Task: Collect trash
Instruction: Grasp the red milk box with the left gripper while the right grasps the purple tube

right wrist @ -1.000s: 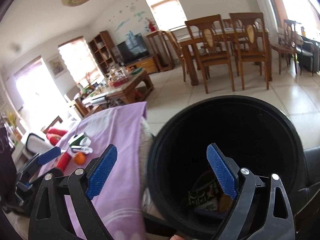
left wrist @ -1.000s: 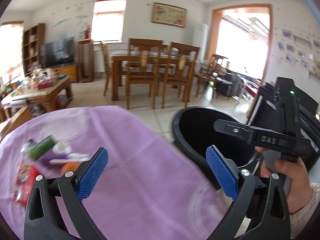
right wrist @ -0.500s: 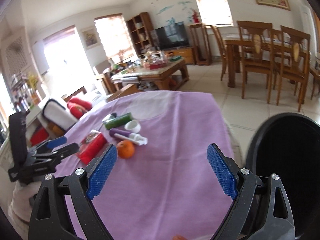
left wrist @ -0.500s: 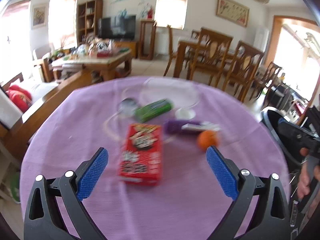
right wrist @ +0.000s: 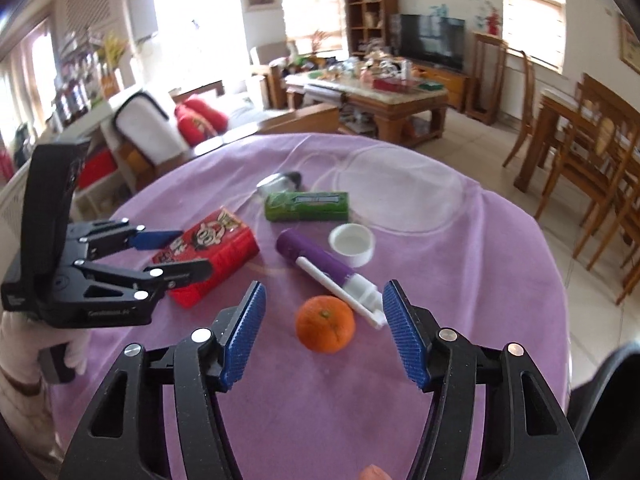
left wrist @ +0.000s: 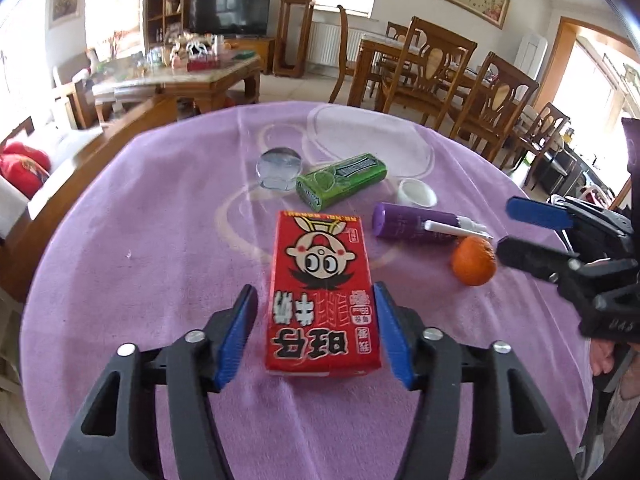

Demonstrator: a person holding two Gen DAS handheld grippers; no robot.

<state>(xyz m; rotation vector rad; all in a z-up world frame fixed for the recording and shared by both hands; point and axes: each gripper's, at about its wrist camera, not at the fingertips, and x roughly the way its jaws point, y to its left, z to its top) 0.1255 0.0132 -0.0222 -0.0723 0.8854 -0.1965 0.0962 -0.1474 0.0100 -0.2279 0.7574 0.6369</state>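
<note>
Red carton point(left wrist: 322, 294): between left gripper point(left wrist: 316, 330) pads, long axis toward 12 o'clock; jaws just closing, half-wide, right pad touching, left short.
Orange point(right wrist: 325, 323): 12 o'clock of right gripper point(right wrist: 323, 332), jaws narrowing, empty.

Purple cloth point(left wrist: 160, 240) with pale rings; red cartoon-face carton point(left wrist: 322, 292); green pack point(left wrist: 342, 178); purple tube point(left wrist: 412, 224); orange fruit point(right wrist: 325, 323); white cap point(right wrist: 352, 243).

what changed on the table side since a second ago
Both claws swung away from the black bin to the purple tablecloth and have just been closing. The left claw now straddles the red carton, apparently not yet clamped; the right claw frames the orange with gaps. The items lie as half a second ago.
</note>
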